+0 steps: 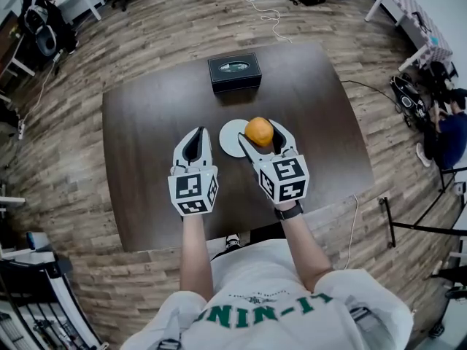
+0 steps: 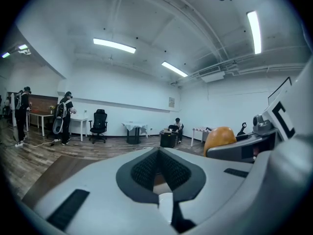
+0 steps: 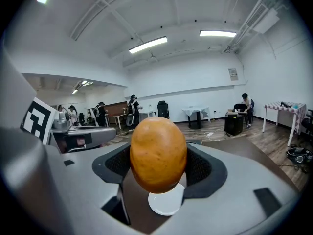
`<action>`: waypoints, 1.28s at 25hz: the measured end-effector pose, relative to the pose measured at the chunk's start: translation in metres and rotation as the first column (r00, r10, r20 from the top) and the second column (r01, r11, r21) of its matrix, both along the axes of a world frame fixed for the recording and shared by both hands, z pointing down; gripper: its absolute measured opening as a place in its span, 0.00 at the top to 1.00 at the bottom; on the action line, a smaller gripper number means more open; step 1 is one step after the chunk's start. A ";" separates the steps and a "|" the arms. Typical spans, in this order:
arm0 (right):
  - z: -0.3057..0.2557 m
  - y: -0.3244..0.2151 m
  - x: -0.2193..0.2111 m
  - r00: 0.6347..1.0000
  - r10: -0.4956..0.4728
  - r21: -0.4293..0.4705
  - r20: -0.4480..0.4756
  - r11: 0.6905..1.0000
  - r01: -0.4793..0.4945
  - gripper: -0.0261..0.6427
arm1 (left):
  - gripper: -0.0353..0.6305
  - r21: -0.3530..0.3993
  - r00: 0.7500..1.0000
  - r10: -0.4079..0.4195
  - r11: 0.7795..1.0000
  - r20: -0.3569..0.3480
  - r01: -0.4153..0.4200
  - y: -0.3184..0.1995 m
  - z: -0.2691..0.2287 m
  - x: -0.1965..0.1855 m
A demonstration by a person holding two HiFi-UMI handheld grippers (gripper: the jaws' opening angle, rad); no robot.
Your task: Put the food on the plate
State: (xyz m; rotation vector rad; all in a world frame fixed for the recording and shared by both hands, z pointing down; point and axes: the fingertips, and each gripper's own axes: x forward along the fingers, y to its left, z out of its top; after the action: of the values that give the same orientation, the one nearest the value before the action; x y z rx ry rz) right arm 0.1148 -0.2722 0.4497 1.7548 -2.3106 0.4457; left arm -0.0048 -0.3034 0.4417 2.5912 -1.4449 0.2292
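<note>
I had the right gripper (image 1: pixel 260 135) with its fingers (image 3: pixel 208 170) clamped on the food (image 3: pixel 158 153), long axis upright. The plate (image 1: pixel 228 143) lay just below and slightly left. The left gripper (image 1: pixel 195 143) hung beside the plate, fingers closed and empty.

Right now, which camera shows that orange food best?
The right gripper view: the orange food fills the centre, gripped between the jaws. The head view shows it small from above; the left gripper view shows only a partly hidden bit.
</note>
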 end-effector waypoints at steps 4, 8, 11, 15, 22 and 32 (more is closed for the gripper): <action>0.018 -0.019 0.001 1.000 -0.006 -0.031 0.001 1.000 0.006 0.47 | 0.93 -0.031 1.000 -0.005 1.000 -0.004 0.005 -0.015 0.017 0.001; 0.039 -0.041 0.000 1.000 -0.021 -0.069 0.007 0.997 0.022 0.47 | 0.93 -0.063 1.000 -0.010 0.998 -0.008 0.009 -0.032 0.037 0.002; 0.056 -0.049 0.000 1.000 -0.030 -0.097 0.007 0.995 0.030 0.47 | 0.93 -0.082 1.000 -0.011 0.997 -0.009 0.010 -0.037 0.051 0.004; 0.083 -0.057 -0.004 0.998 -0.056 -0.157 0.007 0.986 0.056 0.47 | 0.93 -0.111 1.000 -0.006 0.994 -0.027 0.003 -0.044 0.067 0.006; 0.120 -0.068 0.002 0.997 -0.075 -0.218 0.011 0.973 0.076 0.47 | 0.93 -0.157 1.000 -0.003 0.988 -0.020 -0.001 -0.054 0.099 0.017; 0.169 -0.074 0.012 0.996 -0.087 -0.291 0.011 0.953 0.087 0.47 | 0.93 -0.157 0.999 0.030 0.987 -0.024 -0.033 -0.055 0.122 0.033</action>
State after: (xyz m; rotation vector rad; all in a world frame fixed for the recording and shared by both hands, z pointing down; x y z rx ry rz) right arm 0.1266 -0.3461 0.6186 1.5070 -2.1775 0.7266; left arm 0.0285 -0.3579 0.5639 2.4832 -1.3226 0.3055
